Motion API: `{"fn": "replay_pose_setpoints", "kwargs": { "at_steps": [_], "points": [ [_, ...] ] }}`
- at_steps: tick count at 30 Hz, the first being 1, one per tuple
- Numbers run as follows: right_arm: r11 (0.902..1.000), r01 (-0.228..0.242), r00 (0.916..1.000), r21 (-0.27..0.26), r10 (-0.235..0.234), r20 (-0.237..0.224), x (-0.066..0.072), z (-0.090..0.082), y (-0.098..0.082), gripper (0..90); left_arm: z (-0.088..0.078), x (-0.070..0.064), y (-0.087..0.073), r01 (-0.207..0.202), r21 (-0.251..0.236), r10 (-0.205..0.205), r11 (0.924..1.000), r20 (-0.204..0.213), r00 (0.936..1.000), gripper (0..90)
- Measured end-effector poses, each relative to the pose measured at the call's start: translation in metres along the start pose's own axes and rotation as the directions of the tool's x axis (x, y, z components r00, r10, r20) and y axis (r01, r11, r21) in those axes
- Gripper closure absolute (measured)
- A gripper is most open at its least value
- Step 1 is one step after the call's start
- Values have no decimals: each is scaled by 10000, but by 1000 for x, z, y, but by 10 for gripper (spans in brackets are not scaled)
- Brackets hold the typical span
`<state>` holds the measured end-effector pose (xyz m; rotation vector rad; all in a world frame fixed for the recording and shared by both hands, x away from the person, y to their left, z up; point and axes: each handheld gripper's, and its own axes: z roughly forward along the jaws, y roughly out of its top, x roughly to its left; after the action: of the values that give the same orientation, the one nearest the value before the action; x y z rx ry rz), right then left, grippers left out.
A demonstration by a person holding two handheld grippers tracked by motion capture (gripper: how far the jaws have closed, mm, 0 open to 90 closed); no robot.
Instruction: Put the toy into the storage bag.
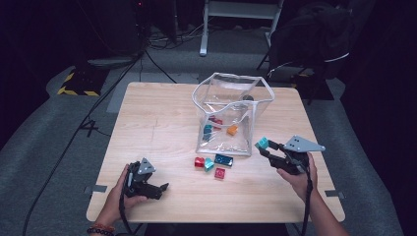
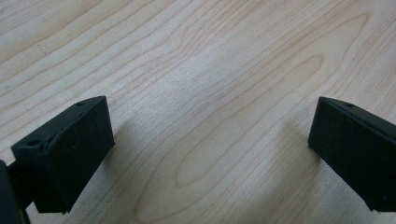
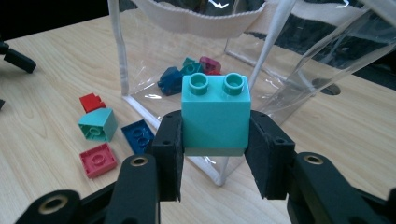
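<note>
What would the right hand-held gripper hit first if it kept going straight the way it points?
Probably the near corner of the clear bag: the right hand-held gripper, shut on the teal brick, points at it. Depth is unclear.

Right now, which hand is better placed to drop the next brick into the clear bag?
Right. The right gripper is shut on the teal brick, held beside the clear bag. The left gripper sits open over bare table, holding nothing.

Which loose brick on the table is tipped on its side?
The teal brick between the red brick and the pink brick. Its hollow underside faces sideways; the others, including the blue brick, lie studs-up.
</note>
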<state>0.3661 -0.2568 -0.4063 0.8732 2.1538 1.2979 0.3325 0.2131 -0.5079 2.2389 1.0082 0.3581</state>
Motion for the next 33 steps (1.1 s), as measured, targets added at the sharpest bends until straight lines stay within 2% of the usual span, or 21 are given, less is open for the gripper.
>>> {"fn": "replay_pose_setpoints", "kwargs": {
  "at_steps": [8, 11, 17, 22, 33],
  "points": [
    [9987, 103, 9996, -502, -90, 264, -7, -8, 28, 591, 0, 0, 0, -3, -1, 3, 10000, 4, 10000, 4],
    [9975, 274, 9988, -657, -247, 428, -10, -10, 44, 591, 0, 0, 0, -11, -3, 11, 10000, 5, 10000, 4],
    [9942, 258, 9982, -1042, -199, 574, -18, -10, 78, 591, 0, 0, 0, -10, -1, 10, 10000, 4, 10000, 4],
    [9937, 402, 9970, -1045, -330, 694, -19, 2, 102, 591, 0, 0, 0, -2, -2, 2, 10000, 2, 10000, 4],
    [9964, 421, 9974, -742, -376, 607, -13, 45, 140, 590, 0, 0, 0, 0, 1, 0, 10000, -3, 10000, 4]
  ]
}}
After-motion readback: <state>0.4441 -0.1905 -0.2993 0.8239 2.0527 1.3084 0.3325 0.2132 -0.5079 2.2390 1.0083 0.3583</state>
